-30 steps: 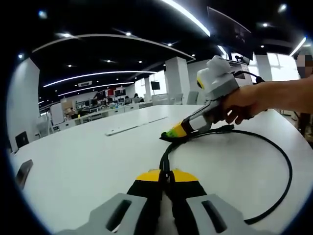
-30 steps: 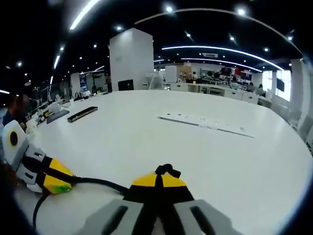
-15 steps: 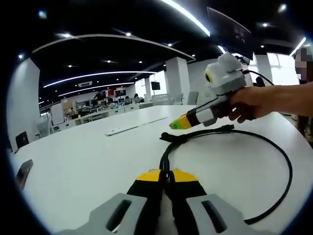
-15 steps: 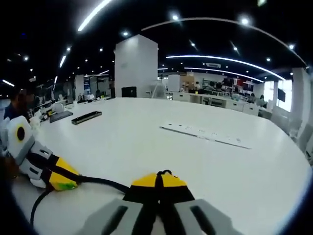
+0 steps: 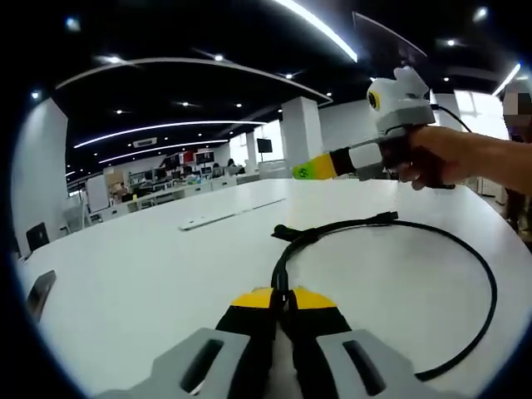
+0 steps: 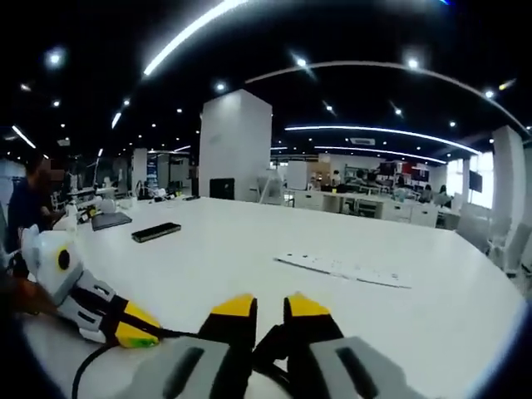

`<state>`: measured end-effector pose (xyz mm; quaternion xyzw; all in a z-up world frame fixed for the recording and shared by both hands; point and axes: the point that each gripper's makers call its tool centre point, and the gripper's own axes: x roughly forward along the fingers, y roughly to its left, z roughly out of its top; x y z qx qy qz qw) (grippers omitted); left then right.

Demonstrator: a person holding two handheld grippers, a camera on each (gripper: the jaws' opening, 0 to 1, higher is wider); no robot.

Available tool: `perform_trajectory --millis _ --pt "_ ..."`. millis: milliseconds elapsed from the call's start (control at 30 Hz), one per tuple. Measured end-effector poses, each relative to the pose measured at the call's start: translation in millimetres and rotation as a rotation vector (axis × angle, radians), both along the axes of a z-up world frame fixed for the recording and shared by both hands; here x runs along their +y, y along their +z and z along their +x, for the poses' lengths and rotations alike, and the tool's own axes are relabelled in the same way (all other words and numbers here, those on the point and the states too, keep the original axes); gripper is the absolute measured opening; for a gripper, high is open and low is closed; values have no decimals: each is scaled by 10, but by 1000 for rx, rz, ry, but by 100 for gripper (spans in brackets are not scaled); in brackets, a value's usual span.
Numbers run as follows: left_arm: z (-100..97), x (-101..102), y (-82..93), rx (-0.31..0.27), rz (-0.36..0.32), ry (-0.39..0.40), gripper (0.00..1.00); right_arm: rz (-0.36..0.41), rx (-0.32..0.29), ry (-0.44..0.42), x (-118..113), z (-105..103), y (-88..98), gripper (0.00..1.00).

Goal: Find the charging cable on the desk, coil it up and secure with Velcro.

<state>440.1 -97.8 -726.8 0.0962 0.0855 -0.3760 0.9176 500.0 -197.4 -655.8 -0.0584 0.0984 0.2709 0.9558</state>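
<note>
A black charging cable [image 5: 492, 287] lies in a wide loop on the white table [image 5: 141, 266]. Its strapped end [image 5: 287, 233] rests flat near the middle. My left gripper [image 5: 281, 297] is shut on the cable at the near side of the loop. A hand holds my right gripper [image 5: 309, 171] in the air above the cable end, apart from it. In the right gripper view, my right gripper [image 6: 270, 307] stands open with a dark shape low between its jaws. The left gripper [image 6: 125, 326] sits low at the left there, with the cable [image 6: 87, 371] trailing from it.
A long white strip [image 5: 218, 219] lies on the table beyond the cable, also visible as the strip [image 6: 342, 270]. A dark phone [image 6: 155, 232] and a flat device [image 6: 108, 219] lie farther off. A person [image 6: 32, 204] sits at the left edge. A pillar [image 6: 234, 145] stands behind.
My right gripper has let go of the cable end, opened and risen off the table. The cable end now lies flat. My left gripper has stayed shut on the cable.
</note>
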Motion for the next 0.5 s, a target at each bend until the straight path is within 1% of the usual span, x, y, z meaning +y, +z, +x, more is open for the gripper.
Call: perform_trajectory --millis 100,167,300,500 --pt "1 0 -2 -1 0 0 7 10 -28 4 11 -33 89 23" --pt "2 0 -4 -1 1 -1 8 14 -42 9 27 -56 132 24" --pt "6 3 -5 -3 2 0 9 24 -79 26 54 -122 237 29" --pt "19 22 0 -4 3 11 14 36 -107 38 55 -237 327 30"
